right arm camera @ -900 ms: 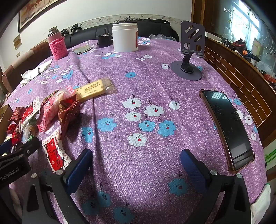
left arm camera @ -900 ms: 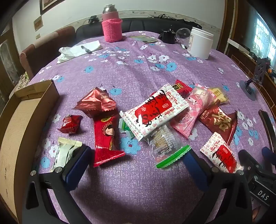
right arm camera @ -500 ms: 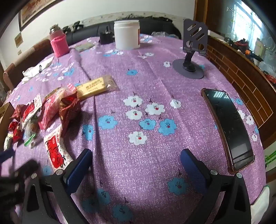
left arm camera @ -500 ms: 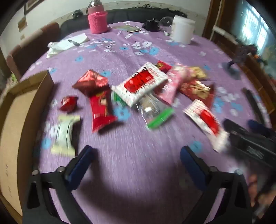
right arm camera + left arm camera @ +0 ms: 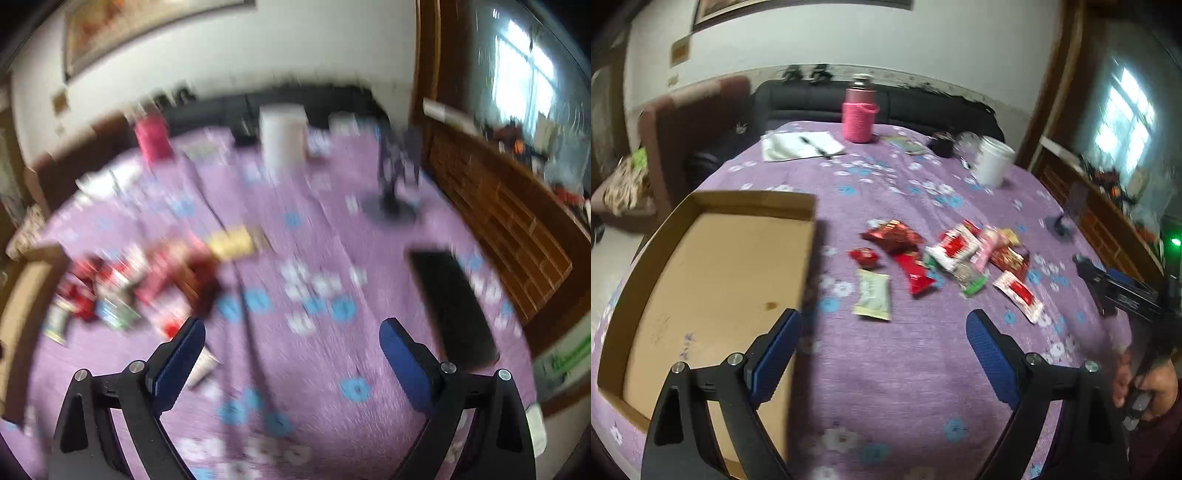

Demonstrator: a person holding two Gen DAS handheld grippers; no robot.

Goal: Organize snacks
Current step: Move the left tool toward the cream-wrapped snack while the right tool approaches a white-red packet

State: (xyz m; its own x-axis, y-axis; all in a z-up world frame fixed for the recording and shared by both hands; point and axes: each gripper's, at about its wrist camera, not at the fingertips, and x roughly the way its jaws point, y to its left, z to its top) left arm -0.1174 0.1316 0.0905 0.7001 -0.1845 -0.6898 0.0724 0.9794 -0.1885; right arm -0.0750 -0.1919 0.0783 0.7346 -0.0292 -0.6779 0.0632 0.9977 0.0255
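Observation:
Several snack packets lie in a loose pile on the purple flowered tablecloth [image 5: 886, 369]: a pale green packet [image 5: 873, 299], a long red packet [image 5: 915, 271], a small red candy [image 5: 863, 257], a white-and-red packet [image 5: 955, 247] and another [image 5: 1017, 290]. A shallow cardboard box [image 5: 709, 273] lies to their left. My left gripper [image 5: 882, 328] is open and empty, held high above the table's near side. My right gripper [image 5: 291, 339] is open and empty; its view is blurred, with the snack pile [image 5: 147, 288] at left.
A pink flask [image 5: 860, 110], a white jar [image 5: 993, 160], a notepad with pen [image 5: 801, 146] and a phone stand [image 5: 1067, 218] stand on the far side. A black phone [image 5: 454, 306] lies at the right. Sofa and chairs ring the table.
Both grippers have lifted up and back from the table. The left view now takes in the whole cardboard box and the snacks look smaller. The right view has blurred with motion.

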